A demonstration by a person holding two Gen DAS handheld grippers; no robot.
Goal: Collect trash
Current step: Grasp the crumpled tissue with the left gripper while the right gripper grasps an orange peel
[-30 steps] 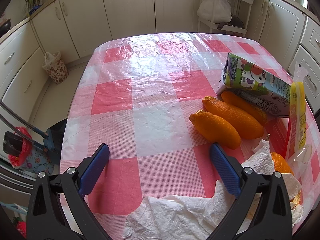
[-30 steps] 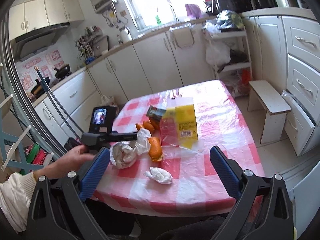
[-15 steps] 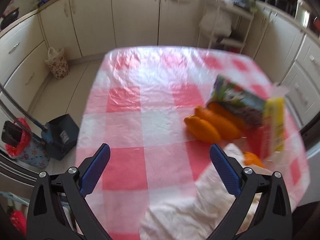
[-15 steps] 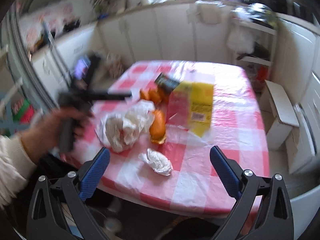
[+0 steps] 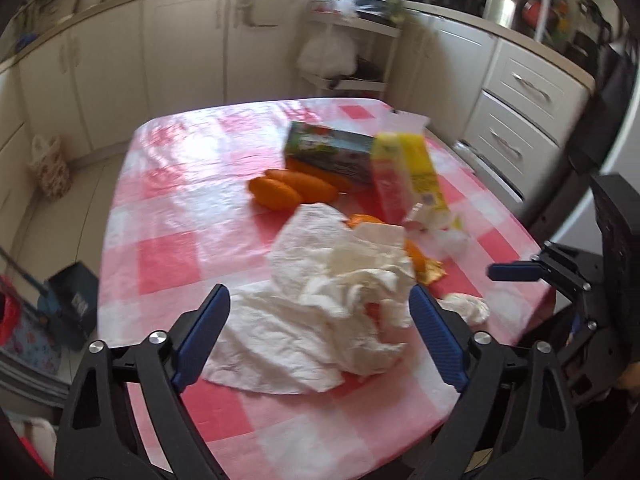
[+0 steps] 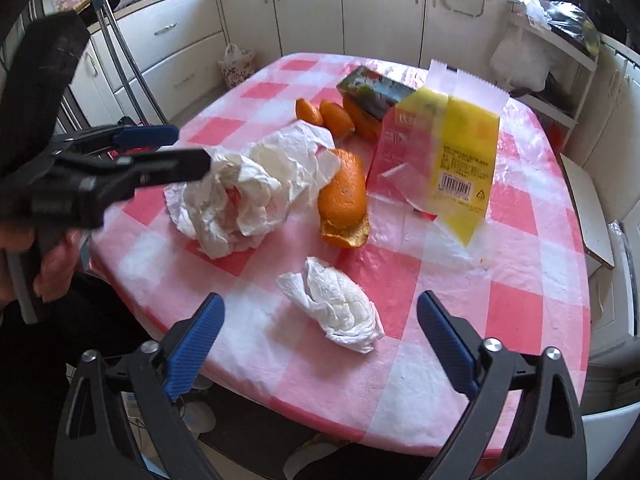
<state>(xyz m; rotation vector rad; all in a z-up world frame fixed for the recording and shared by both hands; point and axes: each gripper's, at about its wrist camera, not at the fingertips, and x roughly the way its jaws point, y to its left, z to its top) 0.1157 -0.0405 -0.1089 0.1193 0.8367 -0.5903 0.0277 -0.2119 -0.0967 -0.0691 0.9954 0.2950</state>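
Note:
On the red-and-white checked table [image 6: 520, 304] lies trash. My left gripper [image 5: 320, 336] hovers over a large crumpled paper towel [image 5: 320, 312], which lies below and between its closing jaws; the pads do not touch it. My right gripper [image 6: 320, 344] hangs above a small tissue wad [image 6: 332, 308] near the front edge, its jaws closing with no pad on it. Orange peels [image 6: 344, 196], a yellow-and-pink wrapper [image 6: 460, 160] and a dark juice carton [image 6: 372, 88] lie behind. The left gripper [image 6: 192, 150] also shows in the right wrist view, at the towel's left edge.
White cabinets ring the room. A shelf rack with a white bag [image 5: 328, 56] stands behind the table. A dustpan [image 5: 68, 304] and a floral bag [image 5: 50, 168] sit on the floor at the left. A white stool [image 6: 588, 216] stands at the table's right.
The left gripper drew back and swung right, bringing the big paper towel between its fingers. The right gripper dropped toward the table, so the small tissue now looms close. Both pairs of fingers stand slightly narrower.

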